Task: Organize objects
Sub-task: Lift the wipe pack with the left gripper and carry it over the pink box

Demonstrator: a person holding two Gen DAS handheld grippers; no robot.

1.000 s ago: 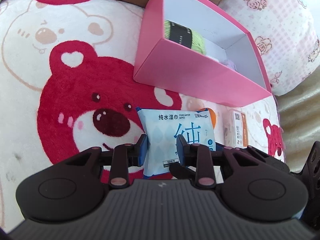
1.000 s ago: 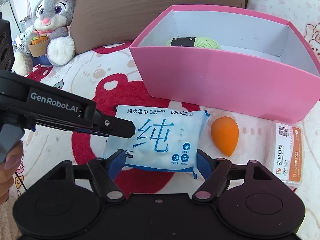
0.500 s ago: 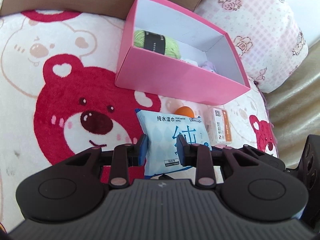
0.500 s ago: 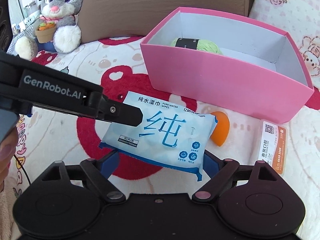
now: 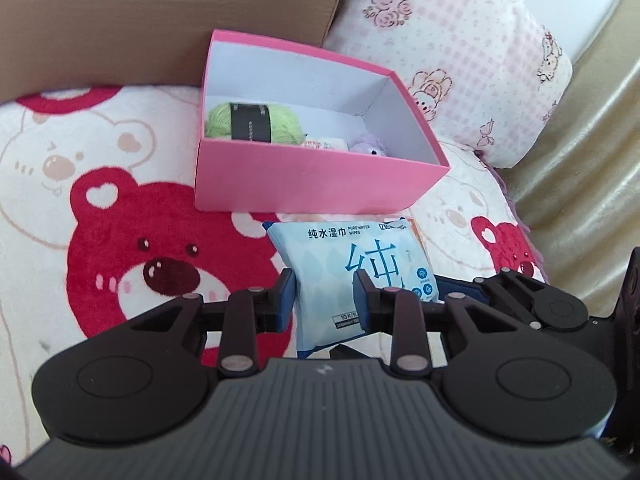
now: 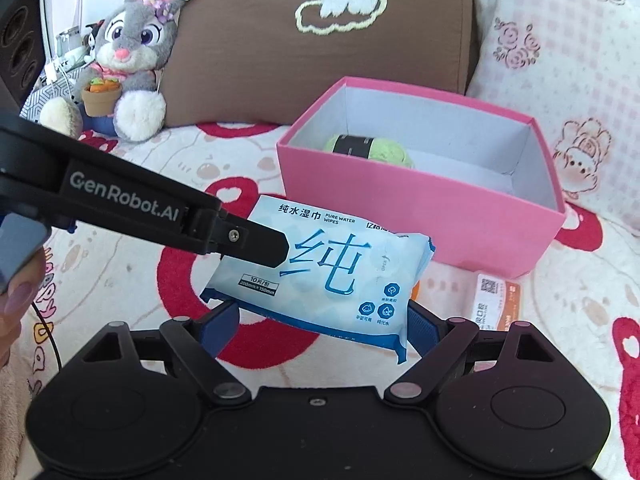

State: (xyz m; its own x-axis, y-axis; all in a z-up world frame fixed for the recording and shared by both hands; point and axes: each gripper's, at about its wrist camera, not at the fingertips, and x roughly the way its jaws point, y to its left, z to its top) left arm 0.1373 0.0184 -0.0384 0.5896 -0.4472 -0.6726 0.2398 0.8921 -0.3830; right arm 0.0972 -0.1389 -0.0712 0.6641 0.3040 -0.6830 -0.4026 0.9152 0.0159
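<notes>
My left gripper (image 5: 324, 296) is shut on the near end of a pale blue wet-wipes pack (image 5: 352, 276) and holds it lifted above the bear blanket. The pack also shows in the right wrist view (image 6: 332, 276), with the left gripper's finger (image 6: 256, 246) clamped on its left end. My right gripper (image 6: 320, 324) is open below the pack, its jaws wide apart and holding nothing. The pink box (image 5: 316, 180) stands just beyond the pack; it holds a green yarn ball (image 5: 252, 122) and small soft items. The box also shows in the right wrist view (image 6: 420, 212).
A white and orange card packet (image 6: 496, 300) lies on the blanket right of the pack, with an orange sponge mostly hidden behind the pack. A brown cushion (image 6: 320, 40), a pink floral pillow (image 6: 560, 60) and a plush rabbit (image 6: 132, 52) stand behind the box.
The left gripper has lifted the wipes pack off the blanket and pulled back and up, so the box looks farther. The right gripper stays open beneath the pack.
</notes>
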